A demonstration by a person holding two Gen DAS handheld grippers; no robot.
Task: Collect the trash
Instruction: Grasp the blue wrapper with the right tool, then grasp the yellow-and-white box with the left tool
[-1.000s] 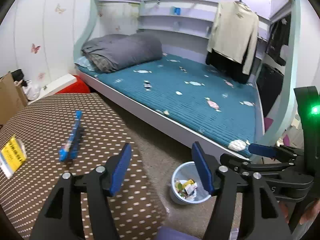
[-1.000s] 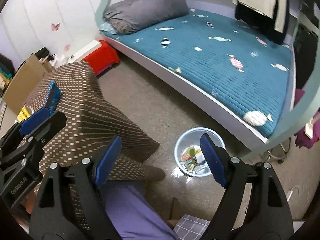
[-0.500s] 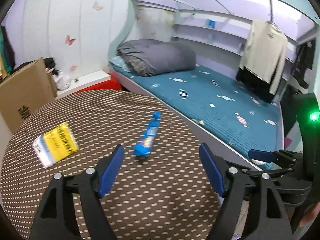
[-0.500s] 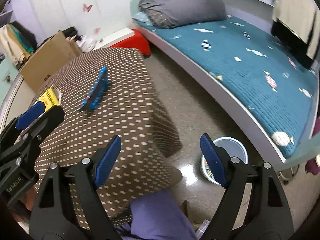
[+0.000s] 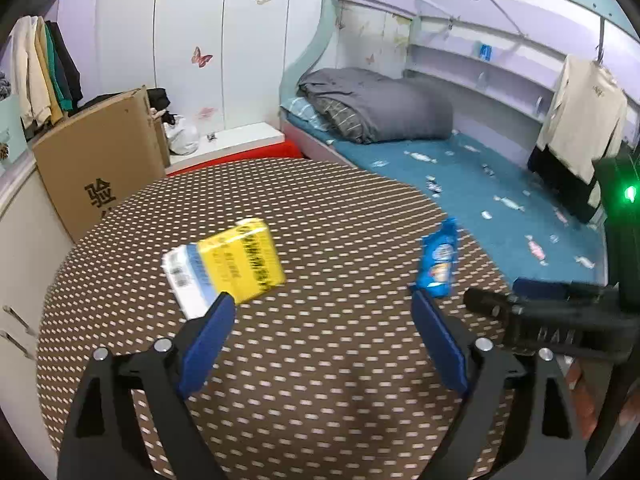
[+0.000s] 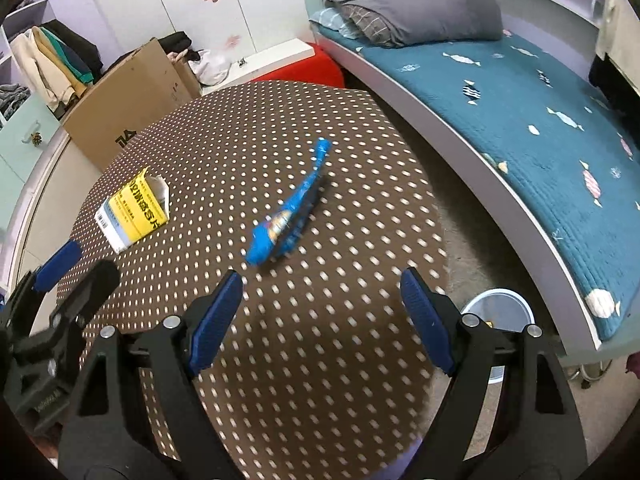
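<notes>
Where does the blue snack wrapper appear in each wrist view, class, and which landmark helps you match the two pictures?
Left wrist view: the blue snack wrapper lies right of centre on the dotted tablecloth, just beyond the right jaw's tip.
Right wrist view: the wrapper lies near the picture's centre, beyond the left jaw's tip.
Shared landmark: the yellow box, left of the wrapper in both.

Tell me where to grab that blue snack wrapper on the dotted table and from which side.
Grip the blue wrapper across its narrow width near the middle, coming down from above. It lies flat and long on the table with clear space around it, and the open right gripper already sits just short of its near end.
</notes>
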